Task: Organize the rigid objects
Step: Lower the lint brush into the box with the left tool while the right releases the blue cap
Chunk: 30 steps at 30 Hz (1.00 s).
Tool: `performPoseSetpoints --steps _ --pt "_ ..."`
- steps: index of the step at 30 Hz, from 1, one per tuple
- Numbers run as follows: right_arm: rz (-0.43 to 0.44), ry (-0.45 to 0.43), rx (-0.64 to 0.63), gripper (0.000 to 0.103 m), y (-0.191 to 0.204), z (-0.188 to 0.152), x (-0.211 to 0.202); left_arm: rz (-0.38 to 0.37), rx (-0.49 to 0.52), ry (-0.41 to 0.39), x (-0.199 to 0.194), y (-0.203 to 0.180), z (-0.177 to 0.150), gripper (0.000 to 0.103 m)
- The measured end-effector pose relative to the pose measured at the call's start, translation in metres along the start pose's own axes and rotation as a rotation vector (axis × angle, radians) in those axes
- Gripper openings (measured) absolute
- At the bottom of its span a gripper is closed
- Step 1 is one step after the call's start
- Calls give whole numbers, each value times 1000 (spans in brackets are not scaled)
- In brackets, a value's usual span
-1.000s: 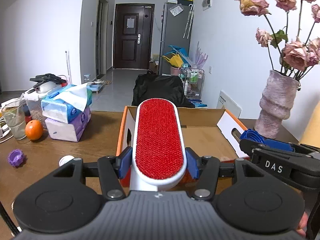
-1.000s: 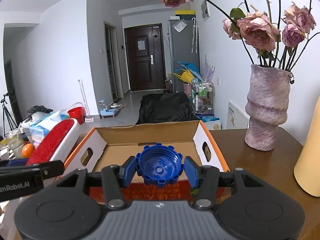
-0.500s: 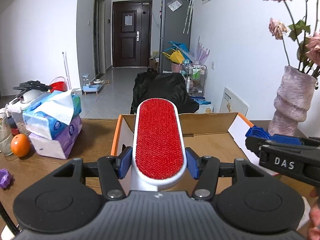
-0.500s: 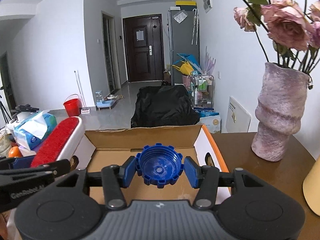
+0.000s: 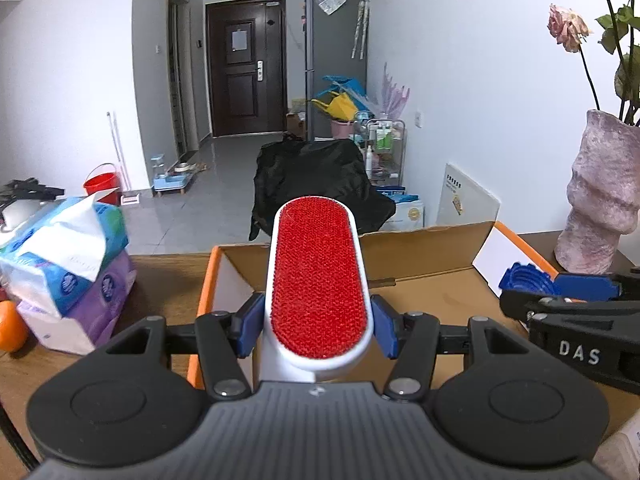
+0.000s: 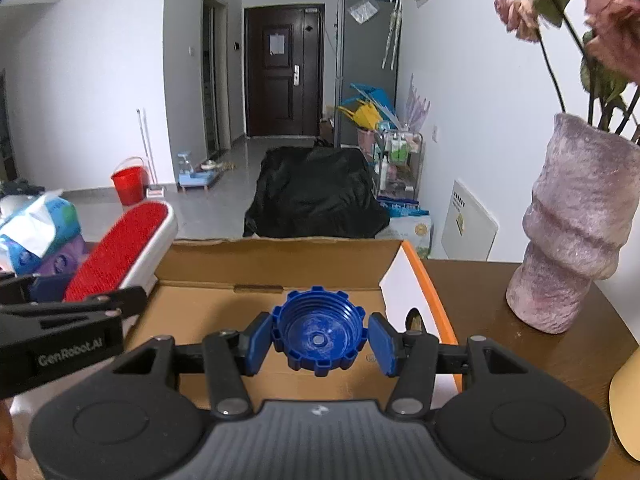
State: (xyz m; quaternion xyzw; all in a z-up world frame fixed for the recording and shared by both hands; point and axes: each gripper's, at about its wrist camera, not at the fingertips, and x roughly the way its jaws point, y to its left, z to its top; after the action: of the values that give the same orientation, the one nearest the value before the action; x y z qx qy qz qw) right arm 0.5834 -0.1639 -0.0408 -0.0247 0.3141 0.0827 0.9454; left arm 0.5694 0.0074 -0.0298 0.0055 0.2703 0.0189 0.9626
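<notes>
My left gripper [image 5: 318,330] is shut on a lint brush [image 5: 318,272] with a red pad and a white body, its blue pads pressed on both sides. The brush points forward over an open cardboard box [image 5: 420,248] with orange sides. My right gripper [image 6: 319,340] is shut on a blue ribbed cap [image 6: 319,332], hollow side up, above the box's floor [image 6: 208,312]. In the right wrist view the brush [image 6: 120,248] hangs over the box's left wall. The left wrist view shows the cap [image 5: 524,280] at the box's right side.
A pink vase [image 6: 576,240] with dried roses stands on the brown table right of the box. Stacked tissue packs [image 5: 68,264] and an orange [image 5: 10,332] sit to the left. A black-covered chair [image 5: 320,184] is behind the table. A pale yellow object [image 6: 628,412] shows at the right edge.
Both grippers have moved forward and a little down over the box with their objects. The vase and tissue packs now look nearer. Neither grip has changed.
</notes>
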Motion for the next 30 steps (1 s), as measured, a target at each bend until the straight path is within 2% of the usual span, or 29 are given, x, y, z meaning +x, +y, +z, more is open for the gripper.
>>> performPoseSetpoints --steps 4,5,6,7,8,9,10,16,22,30 --pt "2 15 1 52 -1 -1 8 -2 -15 24 5 5 0 58" --pt "4 24 5 52 -2 -1 9 -16 -24 36 5 7 1 63" --pt "6 31 11 54 -4 0 10 -33 -31 37 2 9 3 76" --pt "10 35 18 64 -6 1 9 -35 -41 28 -3 11 5 83" --pt "11 34 24 82 -7 1 7 -24 -49 14 -9 14 6 97" --pt "4 26 27 90 -8 1 5 -9 -57 -4 -15 17 8 103" --pt "-5 16 26 96 -9 1 3 0 -64 -23 -22 20 9 103" --pt "2 1 51 103 -17 2 -5 36 -96 -2 -29 37 11 103" --pt "-1 1 34 103 -14 0 -8 43 -113 30 -30 42 8 103" --pt "0 -46 3 103 -10 -7 -37 42 -90 0 -58 35 -1 103"
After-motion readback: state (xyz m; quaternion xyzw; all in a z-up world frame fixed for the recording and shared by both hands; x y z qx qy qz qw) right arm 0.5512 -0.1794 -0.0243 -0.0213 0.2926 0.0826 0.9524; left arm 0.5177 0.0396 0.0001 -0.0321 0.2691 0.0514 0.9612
